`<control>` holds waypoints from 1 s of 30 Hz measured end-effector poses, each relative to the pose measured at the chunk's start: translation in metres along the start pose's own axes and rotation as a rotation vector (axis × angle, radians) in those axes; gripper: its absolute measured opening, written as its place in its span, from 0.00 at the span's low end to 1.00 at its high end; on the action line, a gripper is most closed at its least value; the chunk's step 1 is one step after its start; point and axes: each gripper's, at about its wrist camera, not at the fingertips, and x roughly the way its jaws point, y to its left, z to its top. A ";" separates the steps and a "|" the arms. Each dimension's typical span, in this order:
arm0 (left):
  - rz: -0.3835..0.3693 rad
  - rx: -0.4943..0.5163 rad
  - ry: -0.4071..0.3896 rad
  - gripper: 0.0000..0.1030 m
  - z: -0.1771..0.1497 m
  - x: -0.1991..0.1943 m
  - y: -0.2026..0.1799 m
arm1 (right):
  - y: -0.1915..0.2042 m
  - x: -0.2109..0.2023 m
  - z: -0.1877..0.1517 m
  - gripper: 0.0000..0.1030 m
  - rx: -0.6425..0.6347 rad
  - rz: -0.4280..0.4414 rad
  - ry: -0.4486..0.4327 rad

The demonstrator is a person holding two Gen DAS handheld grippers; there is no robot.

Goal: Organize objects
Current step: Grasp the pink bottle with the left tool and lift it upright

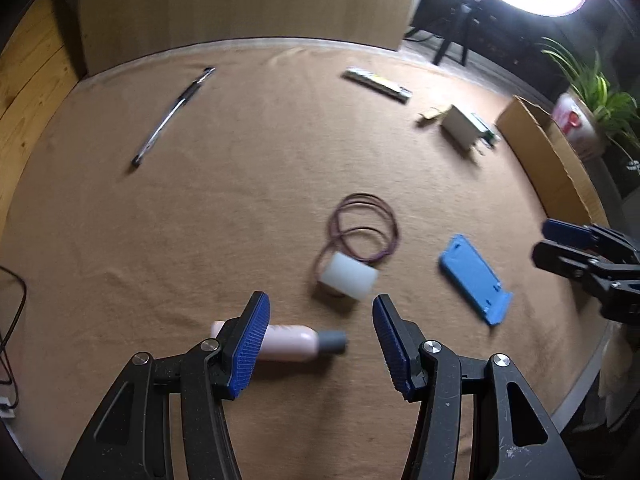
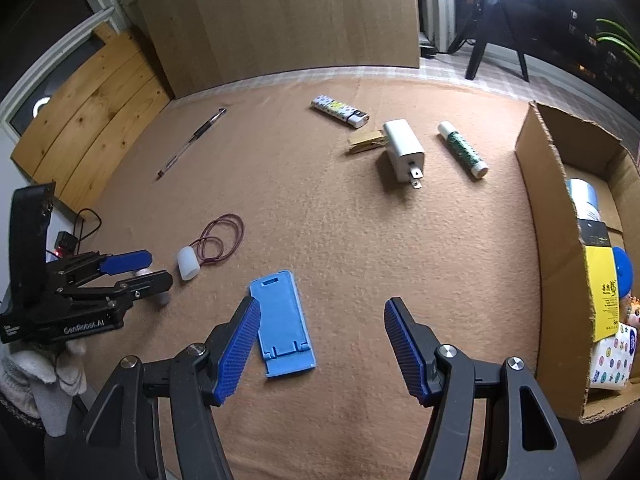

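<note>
Left hand-held gripper (image 1: 320,344) wide, empty, above pink bottle (image 1: 288,342) lying on worktop (image 1: 200,240): best lowered squarely astride its body, then closed. Right hand-held gripper (image 2: 322,348) wide, empty, beside blue phone stand (image 2: 282,320). Cardboard box (image 2: 556,280) far right.

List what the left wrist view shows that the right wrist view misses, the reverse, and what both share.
Left wrist only: a clear look at the pink bottle with a grey cap, and the potted green plant.
Right wrist only: the green-and-white glue stick, and the packets inside the open cardboard box.
Both: blue plastic phone stand, maroon rubber-band loops, translucent white cap, black pen, patterned lighter, white charger.
</note>
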 end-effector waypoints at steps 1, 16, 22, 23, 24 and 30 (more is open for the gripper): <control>-0.002 0.011 0.003 0.56 0.000 0.000 -0.002 | 0.003 0.003 0.000 0.59 -0.010 0.003 0.008; -0.092 -0.091 0.069 0.61 -0.010 -0.001 0.057 | 0.008 0.038 0.003 0.59 -0.020 0.037 0.111; -0.115 -0.022 0.095 0.60 -0.031 -0.009 0.036 | 0.007 0.041 0.000 0.59 -0.015 0.047 0.127; -0.101 -0.001 0.090 0.60 -0.032 -0.012 0.030 | 0.007 0.042 -0.001 0.59 -0.018 0.047 0.128; -0.091 0.009 0.084 0.60 -0.032 -0.014 0.026 | 0.008 0.043 -0.001 0.59 -0.021 0.047 0.129; 0.046 0.084 0.025 0.61 -0.020 -0.022 0.018 | 0.016 0.045 0.000 0.59 -0.044 0.041 0.130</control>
